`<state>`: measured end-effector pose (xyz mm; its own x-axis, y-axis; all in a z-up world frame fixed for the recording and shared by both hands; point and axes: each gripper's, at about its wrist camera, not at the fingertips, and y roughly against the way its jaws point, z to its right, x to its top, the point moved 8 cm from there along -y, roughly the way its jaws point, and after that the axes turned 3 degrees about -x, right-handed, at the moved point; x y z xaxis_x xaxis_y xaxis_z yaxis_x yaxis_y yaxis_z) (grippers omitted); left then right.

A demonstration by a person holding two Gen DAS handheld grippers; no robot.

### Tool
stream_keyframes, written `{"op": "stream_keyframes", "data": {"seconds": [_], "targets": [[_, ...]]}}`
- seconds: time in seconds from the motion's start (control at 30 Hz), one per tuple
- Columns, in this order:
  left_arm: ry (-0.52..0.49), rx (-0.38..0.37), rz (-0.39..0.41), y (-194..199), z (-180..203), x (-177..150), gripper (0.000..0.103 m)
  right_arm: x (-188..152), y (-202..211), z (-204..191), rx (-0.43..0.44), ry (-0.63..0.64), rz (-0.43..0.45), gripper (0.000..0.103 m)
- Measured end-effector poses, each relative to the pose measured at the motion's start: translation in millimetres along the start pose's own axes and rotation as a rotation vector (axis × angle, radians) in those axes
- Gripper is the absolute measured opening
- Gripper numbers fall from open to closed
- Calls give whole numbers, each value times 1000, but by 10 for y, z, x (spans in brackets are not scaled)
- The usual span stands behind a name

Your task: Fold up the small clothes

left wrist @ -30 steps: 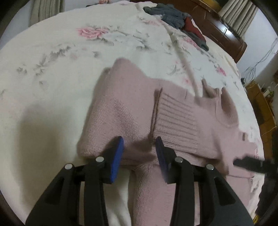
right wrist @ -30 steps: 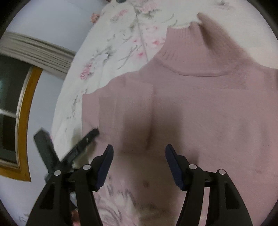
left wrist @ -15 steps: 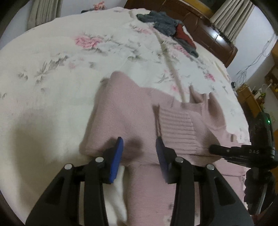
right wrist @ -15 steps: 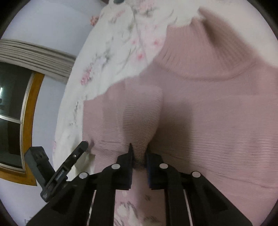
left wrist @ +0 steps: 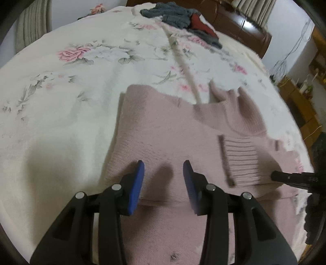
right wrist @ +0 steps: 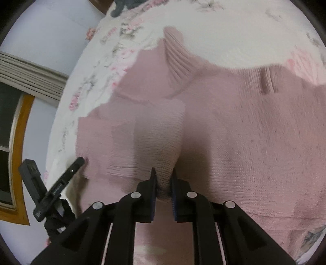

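One clothes pile [left wrist: 183, 18] beyond sweater [left wrist: 163, 132]

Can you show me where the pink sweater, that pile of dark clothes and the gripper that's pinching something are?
pink sweater [left wrist: 163, 130]: left wrist view, on its flat body.
pile of dark clothes [left wrist: 179, 12]: left wrist view, on the grey top.
right gripper [right wrist: 164, 179]: right wrist view, between fingertips pinching sweater knit.
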<state>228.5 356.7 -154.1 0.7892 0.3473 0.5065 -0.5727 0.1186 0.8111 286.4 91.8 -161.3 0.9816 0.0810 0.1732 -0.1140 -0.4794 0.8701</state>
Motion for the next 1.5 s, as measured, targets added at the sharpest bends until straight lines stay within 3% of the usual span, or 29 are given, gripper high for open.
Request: {"op": "stream_keyframes", "data": {"seconds": [0.2, 0.33, 0.4, 0.47, 0.53, 0.7, 0.83, 1.03, 1.07, 1.2, 1.33, 1.5], "targets": [[-31, 24, -21, -93, -55, -19, 39, -54, -108, 141, -25, -7, -18, 14], [-31, 20, -26, -89, -58, -15, 39, -70, -44, 100, -101, 54, -19, 20], [-32, 21, -31, -48, -48, -3, 39, -53, 67, 41, -171, 94, 18, 29], [-24, -3, -3, 83, -4, 44, 39, -27, 259, -129, -250, 181, 102, 33], [-40, -25, 34, 202, 87, 104, 39, -36, 323, -336, -257, 251, 134, 35], [-33, -113, -17, 105, 293, 87, 39, -224, -33, -931, -195, 394, 27, 41], [-6, -112, -69, -97, 200, -3, 39, -230, -320, -1061, -229, 422, -13, 44], [17, -156, -70, -151, 134, -35, 39, -170, -552, -1039, -289, 419, -40, 48], [12, -150, -68, -158, 137, -43, 39, -157, -574, -1029, -298, 421, -38, 47], [-7, -132, -66, -166, 167, -48, 39, -97, -583, -969, -349, 421, -27, 12], [1, -141, -72, -172, 145, -36, 39, -27, -303, -812, -191, 287, 7, 6], [-13, -125, -69, -178, 160, -48, 39, 9, 256, -493, -92, 162, 111, 5]]}}
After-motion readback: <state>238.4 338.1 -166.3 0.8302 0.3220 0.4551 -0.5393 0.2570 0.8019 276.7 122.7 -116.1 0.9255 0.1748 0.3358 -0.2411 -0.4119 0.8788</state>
